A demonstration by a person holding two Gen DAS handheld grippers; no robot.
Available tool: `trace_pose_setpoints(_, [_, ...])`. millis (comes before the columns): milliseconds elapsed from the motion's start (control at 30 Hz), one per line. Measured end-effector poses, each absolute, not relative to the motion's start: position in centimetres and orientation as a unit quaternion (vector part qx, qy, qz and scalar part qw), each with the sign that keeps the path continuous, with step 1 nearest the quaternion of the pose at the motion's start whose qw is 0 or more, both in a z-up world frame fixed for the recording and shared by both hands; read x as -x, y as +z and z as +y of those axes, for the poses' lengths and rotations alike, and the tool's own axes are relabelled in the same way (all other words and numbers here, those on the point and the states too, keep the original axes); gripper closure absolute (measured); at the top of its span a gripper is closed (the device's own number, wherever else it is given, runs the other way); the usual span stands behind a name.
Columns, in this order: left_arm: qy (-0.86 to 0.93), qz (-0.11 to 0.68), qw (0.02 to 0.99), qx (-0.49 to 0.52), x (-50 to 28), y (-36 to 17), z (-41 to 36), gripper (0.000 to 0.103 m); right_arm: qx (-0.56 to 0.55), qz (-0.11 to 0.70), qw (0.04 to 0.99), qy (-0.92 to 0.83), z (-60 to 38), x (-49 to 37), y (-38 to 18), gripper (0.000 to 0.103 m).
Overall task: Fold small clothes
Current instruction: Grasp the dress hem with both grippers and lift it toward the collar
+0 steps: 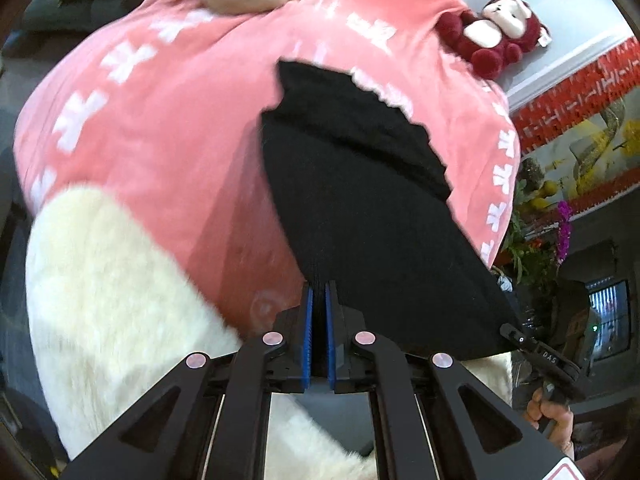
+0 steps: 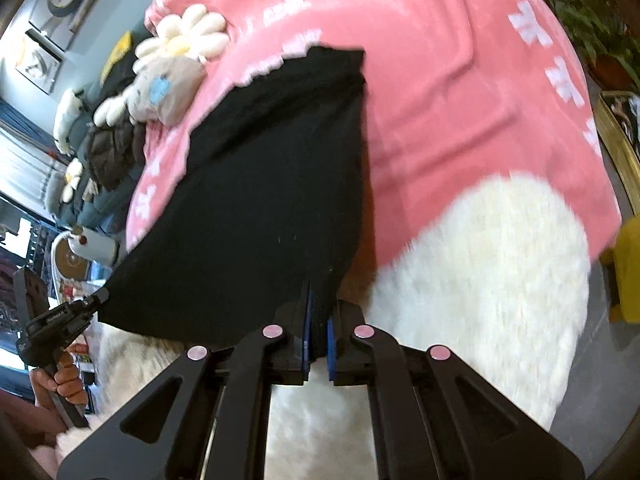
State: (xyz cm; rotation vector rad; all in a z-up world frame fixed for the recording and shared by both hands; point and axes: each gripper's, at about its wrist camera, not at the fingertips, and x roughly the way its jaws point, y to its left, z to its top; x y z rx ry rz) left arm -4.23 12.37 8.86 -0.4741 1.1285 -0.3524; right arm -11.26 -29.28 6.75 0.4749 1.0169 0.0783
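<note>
One black garment (image 1: 360, 200), seemingly lifted, two grippers, left (image 1: 319, 292), right (image 2: 319, 300), clamped on it

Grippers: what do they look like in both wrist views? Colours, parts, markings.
The left gripper and right gripper match: black linkage arms with triangular cutouts, pale pink round pivot caps, blue ribbed finger pads. A bare hand holds the far handle; its lettering is unreadable.

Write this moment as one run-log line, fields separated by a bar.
stage: fold in progress | left hand-held gripper: shut on black garment | right hand-held gripper: shut on black garment | garment: lifted at near edge over pink blanket
</note>
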Motion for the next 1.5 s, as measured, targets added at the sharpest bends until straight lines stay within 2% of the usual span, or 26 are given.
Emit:
trace_pose_setpoints(267, [-0.181, 0.429, 0.865, 0.187, -8.2, 15.7, 10.3, 0.1, -0.213, 0.38, 0.899, 0.051, -31.5, -0.7, 13.3, 0.099])
trace_pose_setpoints(433, [-0.112, 0.41, 0.892, 0.155, -19.3, 16.0, 8.1, 0.102, -0.229, 0.375, 0.898, 0.024, -34.3, -13.1, 11.8, 0.096])
trace_pose_setpoints(533, [-0.059, 0.433, 0.887, 0.148, -26.8, 11.7, 7.3, 0.1, -0.213, 0.374, 0.902, -0.027, -35.4, -20.0, 8.0, 0.077])
trace_pose_setpoints(567, [-0.028, 0.456, 0.88, 0.133, -28.7, 9.7, 7.1, 0.098, -0.2, 0.384, 0.9, -0.05, -35.4, -20.7, 7.2, 0.066])
trace_pose_setpoints(667, [-0.028, 0.498, 0.857, 0.128, -29.5, 6.9, 7.3, 0.097, -0.194, 0.39, 0.899, -0.039, -35.0, -19.9, 6.0, 0.066])
trace_pose_setpoints(733, [-0.068, 0.5, 0.852, 0.14, -28.1, 6.4, 7.6, 0.079, -0.156, 0.392, 0.906, -0.033, -34.3, -18.2, 5.9, 0.061])
trace_pose_setpoints(767, [-0.087, 0.497, 0.852, 0.14, -27.1, 6.2, 7.8, 0.059, -0.141, 0.392, 0.908, -0.029, -34.1, -17.4, 5.8, 0.06])
trace_pose_setpoints(800, [-0.095, 0.49, 0.855, 0.137, -26.1, 5.9, 7.9, 0.049, -0.13, 0.395, 0.909, -0.024, -33.7, -16.8, 5.5, 0.06])
trace_pose_setpoints(933, [-0.111, 0.49, 0.859, 0.102, -25.3, 4.3, 6.4, 0.044, -0.136, 0.416, 0.899, -0.013, -34.0, -16.3, 3.8, 0.06])
trace_pose_setpoints(1133, [-0.116, 0.508, 0.843, 0.133, -29.1, 0.5, 4.9, 0.044, -0.2, 0.434, 0.878, -0.018, -35.7, -19.3, 1.4, 0.06])
trace_pose_setpoints(1167, [-0.122, 0.505, 0.844, 0.134, -29.5, 0.4, 4.6, 0.045, -0.208, 0.433, 0.877, -0.018, -35.9, -19.8, 1.3, 0.06])
trace_pose_setpoints(1200, [-0.135, 0.495, 0.848, 0.134, -29.9, 0.4, 4.3, 0.054, -0.215, 0.433, 0.875, -0.017, -36.1, -20.7, 1.0, 0.06])
trace_pose_setpoints(1233, [-0.147, 0.488, 0.85, 0.134, -30.3, 0.4, 4.1, 0.071, -0.216, 0.433, 0.875, -0.016, -36.2, -21.6, 0.8, 0.06])
trace_pose_setpoints(1267, [-0.154, 0.494, 0.846, 0.13, -30.8, 0.3, 3.7, 0.101, -0.218, 0.434, 0.874, -0.014, -36.3, -22.3, 0.7, 0.06])
trace_pose_setpoints(1333, [-0.15, 0.497, 0.845, 0.124, -31.6, 0.6, 3.3, 0.102, -0.223, 0.441, 0.869, -0.012, -36.4, -24.2, -0.2, 0.06])
trace_pose_setpoints(1400, [-0.137, 0.485, 0.856, 0.114, -32.0, 1.7, 3.3, 0.103, -0.222, 0.457, 0.861, -0.009, -36.5, -25.6, -0.9, 0.101])
trace_pose_setpoints(1500, [-0.105, 0.452, 0.875, 0.136, -32.3, 4.6, 5.1, 0.103, -0.221, 0.416, 0.882, -0.01, -36.6, -24.9, 1.7, 0.101])
